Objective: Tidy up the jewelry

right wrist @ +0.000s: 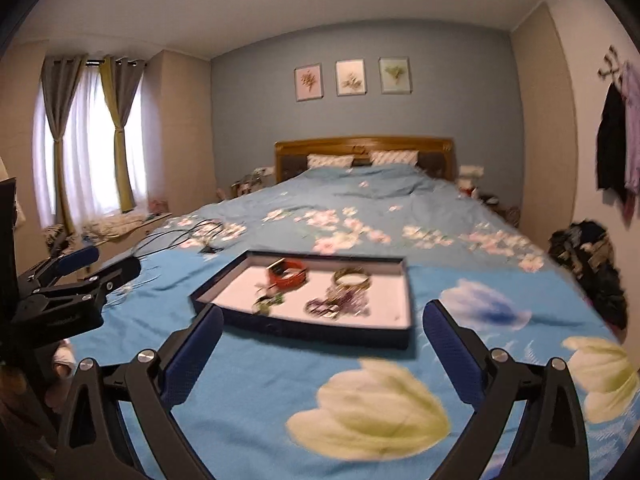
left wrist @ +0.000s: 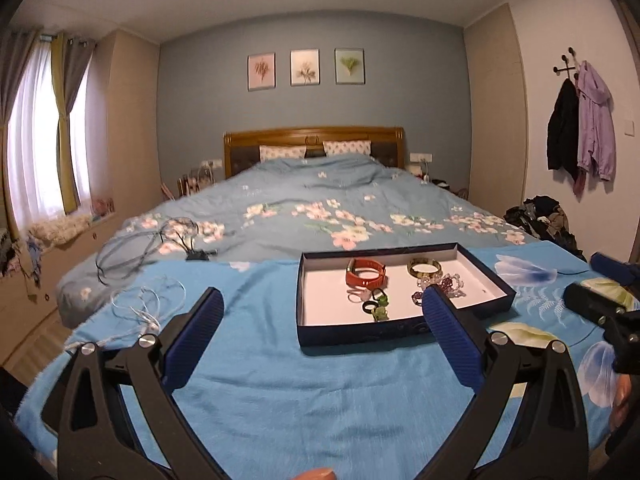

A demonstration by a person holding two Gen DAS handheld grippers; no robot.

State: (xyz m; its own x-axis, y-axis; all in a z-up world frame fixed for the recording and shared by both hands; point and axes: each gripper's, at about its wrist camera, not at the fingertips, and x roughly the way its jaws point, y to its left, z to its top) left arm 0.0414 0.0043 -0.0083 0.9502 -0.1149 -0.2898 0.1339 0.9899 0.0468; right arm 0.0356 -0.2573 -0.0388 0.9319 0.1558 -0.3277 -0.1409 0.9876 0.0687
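Observation:
A shallow dark-blue tray (left wrist: 400, 332) with a white floor lies on a blue flowered cloth. In it lie a red band (left wrist: 366, 272), a green-gold bangle (left wrist: 424, 268), beaded bracelets (left wrist: 450, 282) and small rings (left wrist: 376, 304). A thin silver chain (left wrist: 140, 308) lies loose on the cloth, left of the tray. My left gripper (left wrist: 322, 300) is open and empty, just in front of the tray. In the right wrist view the tray (right wrist: 320, 330), red band (right wrist: 288, 274) and bangle (right wrist: 352, 278) show blurred. My right gripper (right wrist: 320, 316) is open and empty before the tray.
A bed with a blue floral duvet (left wrist: 320, 200) lies behind the cloth, with black cables (left wrist: 152, 240) on its left part. A clothes pile (left wrist: 540, 220) sits on the right. The other gripper shows at the right edge (left wrist: 600, 304) and left edge (right wrist: 72, 288).

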